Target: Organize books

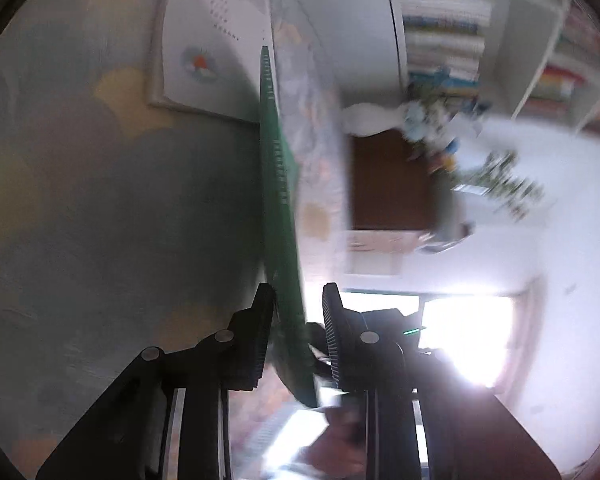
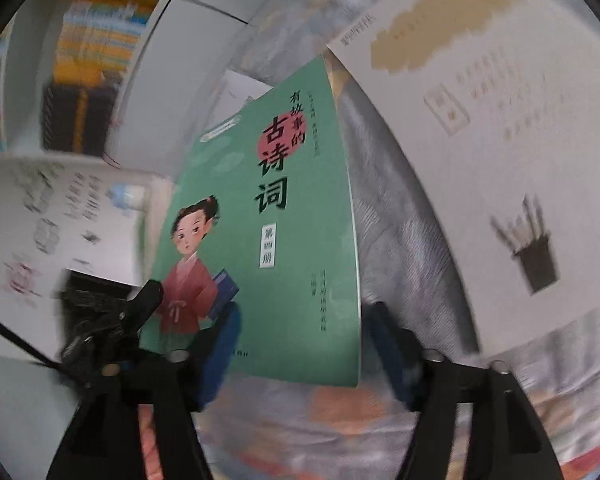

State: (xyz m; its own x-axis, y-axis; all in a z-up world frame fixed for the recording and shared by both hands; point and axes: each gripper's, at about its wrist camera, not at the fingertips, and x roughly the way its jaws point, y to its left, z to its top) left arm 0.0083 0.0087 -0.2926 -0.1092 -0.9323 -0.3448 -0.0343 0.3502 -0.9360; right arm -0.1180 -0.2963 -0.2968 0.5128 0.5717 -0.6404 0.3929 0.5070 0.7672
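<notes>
A green book [image 2: 268, 240], its cover showing a girl in a red robe and black characters, stands upright over the patterned cloth. Seen edge-on in the left wrist view, the green book [image 1: 280, 184] runs between the black fingers of my left gripper [image 1: 298, 294], which is shut on its lower corner. From the right wrist view, one of that gripper's fingers [image 2: 150, 296] lies across the cover's bottom left. My right gripper [image 2: 304, 344] is open wide just in front of the book's lower edge, and its pads do not press on the book.
A white book [image 2: 480, 140] with a brush-pot picture lies right of the green one, and another white book [image 2: 60, 216] lies left. A white bookshelf [image 1: 440, 20] packed with books stands beyond. The patterned cloth [image 2: 404, 248] lies under the books.
</notes>
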